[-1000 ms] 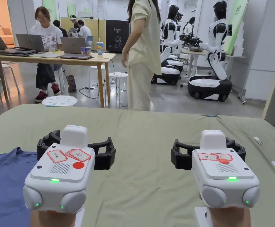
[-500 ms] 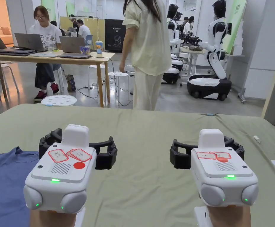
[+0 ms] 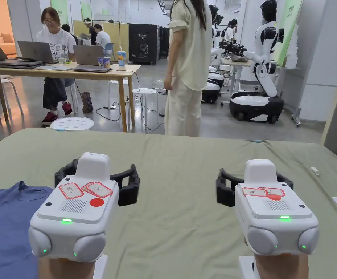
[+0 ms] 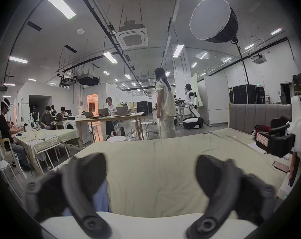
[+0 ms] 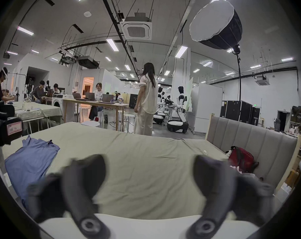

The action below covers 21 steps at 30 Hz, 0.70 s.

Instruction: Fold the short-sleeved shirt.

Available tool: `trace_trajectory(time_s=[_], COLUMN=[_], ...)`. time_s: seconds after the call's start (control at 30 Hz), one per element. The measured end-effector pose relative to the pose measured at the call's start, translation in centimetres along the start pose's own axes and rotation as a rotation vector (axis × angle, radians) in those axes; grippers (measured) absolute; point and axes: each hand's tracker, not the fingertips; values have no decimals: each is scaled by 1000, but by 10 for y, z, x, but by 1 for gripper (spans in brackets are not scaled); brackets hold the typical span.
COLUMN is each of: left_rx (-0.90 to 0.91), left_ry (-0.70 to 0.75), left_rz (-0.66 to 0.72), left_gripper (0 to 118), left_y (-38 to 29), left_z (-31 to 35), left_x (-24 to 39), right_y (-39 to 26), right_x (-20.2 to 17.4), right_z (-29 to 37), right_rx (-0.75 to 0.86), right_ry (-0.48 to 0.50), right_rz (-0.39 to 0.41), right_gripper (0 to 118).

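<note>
A blue short-sleeved shirt (image 3: 4, 221) lies flat on the green bed sheet (image 3: 178, 225) at the near left; it also shows in the right gripper view (image 5: 32, 158) and behind the left jaw in the left gripper view (image 4: 101, 198). My left gripper (image 3: 95, 178) hovers over the sheet just right of the shirt, open, nothing between its jaws (image 4: 150, 163). My right gripper (image 3: 255, 181) is held level with it over bare sheet further right, open and holding nothing (image 5: 148, 161). Neither touches the shirt.
A person in cream clothes (image 3: 187, 72) stands just beyond the bed's far edge. Behind are a wooden table with laptops (image 3: 62, 71), stools (image 3: 72, 124) and white robots (image 3: 262, 72). A grey headboard (image 5: 249, 139) with a red plush toy (image 5: 241, 158) bounds the right side.
The jaws of both grippers have narrowed slightly. The person in cream has walked to the right. The shirt has not moved.
</note>
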Motion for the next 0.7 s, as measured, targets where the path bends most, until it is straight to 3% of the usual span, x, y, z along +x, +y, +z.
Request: trace_trajectory(time_s=[0.03, 0.07, 0.1, 0.17, 0.4, 0.57, 0.7], left_rx=[2, -2, -9, -8, -25, -32, -50], left_ry=[3, 4, 9, 0, 19, 97, 222], left_rz=[2, 1, -1, 13, 17, 29, 27], left_gripper=[4, 0, 0, 0, 0, 0, 0], left_y=[0, 1, 1, -1, -6, -9, -14], left_z=[0, -1, -3, -1, 1, 11, 30], left_x=[0, 0, 1, 2, 0, -36, -86], right_y=[0, -1, 0, 2, 2, 8, 15], right_x=[0, -1, 0, 7, 1, -37, -96], right_z=[0, -1, 1, 3, 4, -6, -17], right_rx=[6, 2, 4, 9, -3, -3, 11], right_ry=[-22, -50, -89, -15, -30, 43, 174], right_rz=[17, 41, 56, -3, 4, 29, 41], right_gripper=[1, 0, 0, 0, 0, 0, 0])
